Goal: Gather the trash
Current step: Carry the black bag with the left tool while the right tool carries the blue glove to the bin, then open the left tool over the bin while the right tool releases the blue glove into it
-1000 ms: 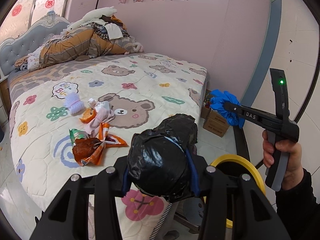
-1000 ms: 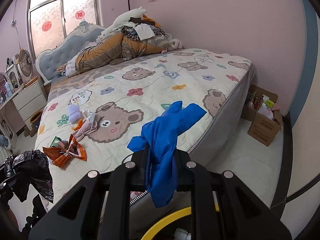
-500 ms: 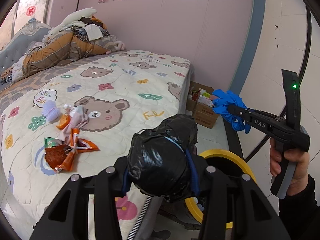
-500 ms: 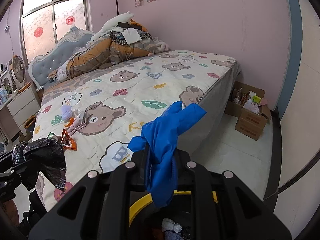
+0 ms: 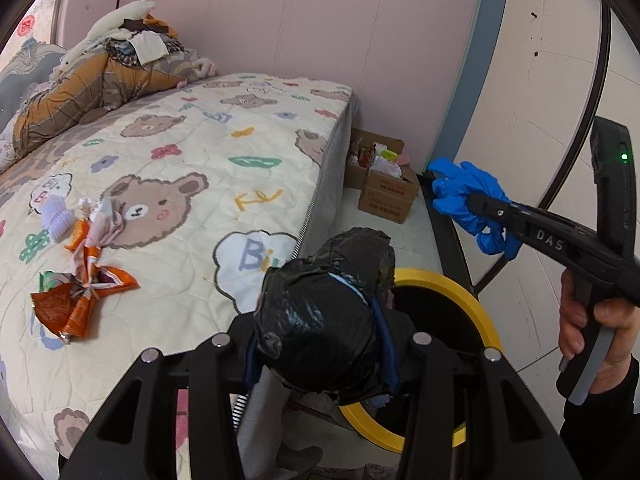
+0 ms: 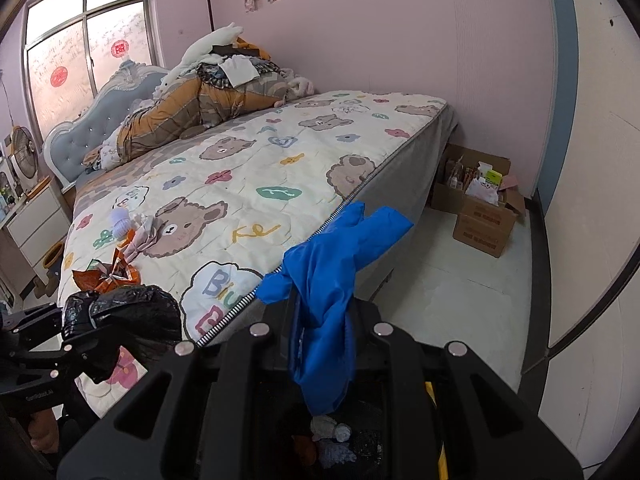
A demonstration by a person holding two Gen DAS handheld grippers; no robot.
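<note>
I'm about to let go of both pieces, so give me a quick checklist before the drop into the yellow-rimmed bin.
1. Left gripper clamped on crumpled black plastic bag: ok.
2. Right gripper clamped on blue rubber glove: ok.
3. Glove hangs over yellow-rimmed trash bin opening: ok.
4. Bag fully over opening: cannot tell, it sits at the rim.
5. Room in bin: ok, trash lies low inside.
</note>
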